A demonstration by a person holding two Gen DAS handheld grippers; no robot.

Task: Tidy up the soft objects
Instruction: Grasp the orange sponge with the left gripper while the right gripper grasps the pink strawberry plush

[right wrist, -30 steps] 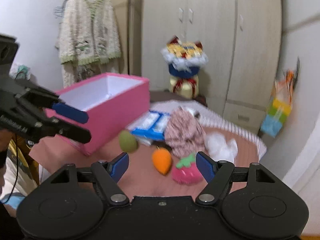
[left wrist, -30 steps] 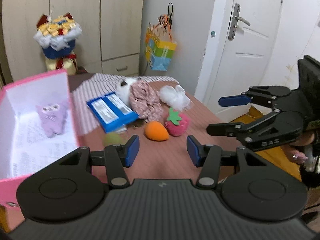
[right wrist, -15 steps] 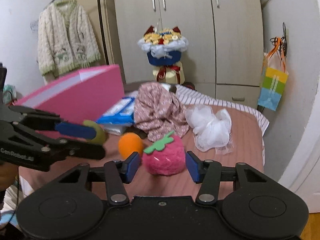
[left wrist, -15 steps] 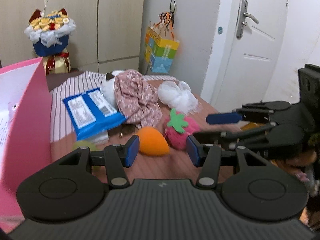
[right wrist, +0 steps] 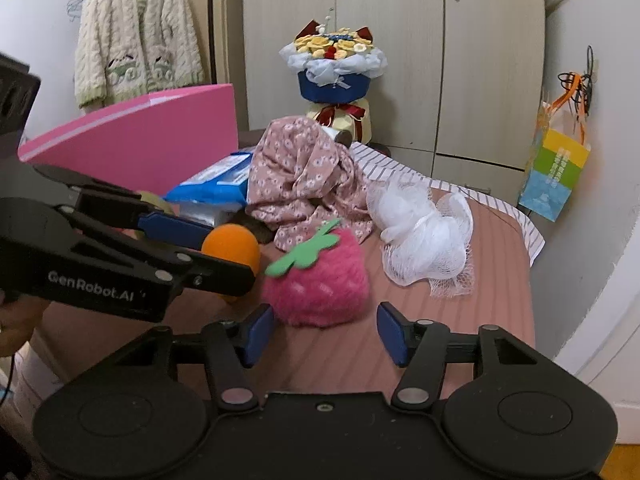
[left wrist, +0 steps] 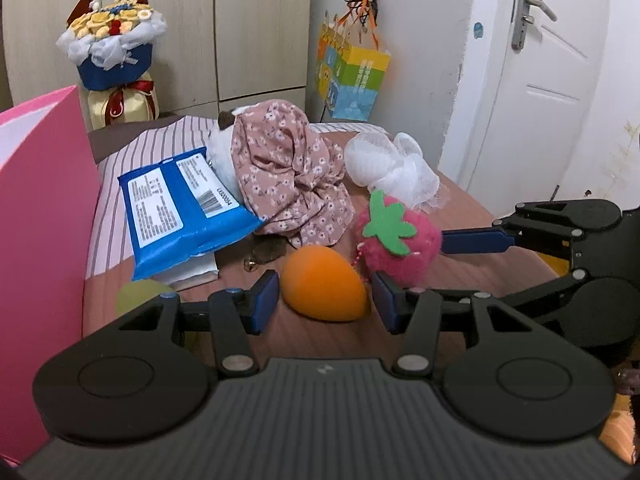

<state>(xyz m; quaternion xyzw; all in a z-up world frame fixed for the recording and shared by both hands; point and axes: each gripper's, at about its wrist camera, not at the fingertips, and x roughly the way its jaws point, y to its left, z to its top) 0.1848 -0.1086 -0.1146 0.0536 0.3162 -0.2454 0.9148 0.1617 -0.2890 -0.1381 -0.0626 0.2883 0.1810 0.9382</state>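
Nearest me, my left tool (left wrist: 324, 306) sits low over the desk (left wrist: 328, 340) with its blue pads apart; the orange egg-shaped sponge (left wrist: 324, 289) lies in the gap between them, and I see no pad pressing on it, so nothing is gripped. Just left of that tool, a green sponge (left wrist: 138, 295) peeks out beside the wall of the pink box (left wrist: 40, 216), which stands along the desk's left edge.

My right tool (right wrist: 325, 333) has just been widening its jaws a little after narrowing them. They stand open on either side of the near face of the pink plush strawberry (right wrist: 320, 280), and the pads do not touch it. In the left wrist view one of its fingers (left wrist: 476, 241) lies along the strawberry's right side. The strawberry sits just right of the orange sponge, near the middle of the desk.

Behind these, a blue wipes packet (left wrist: 186, 206) rests tilted on a white pack, its right end tucked under a floral pink cloth (left wrist: 292, 180) heaped over a white plush toy (left wrist: 222, 152). A white mesh puff (right wrist: 424, 236) lies toward the desk's right edge, just beyond the strawberry.

At the far end a striped cloth (left wrist: 132, 152) covers the desk. Beyond it a bouquet (right wrist: 334, 68) stands before the wardrobe (right wrist: 400, 40).
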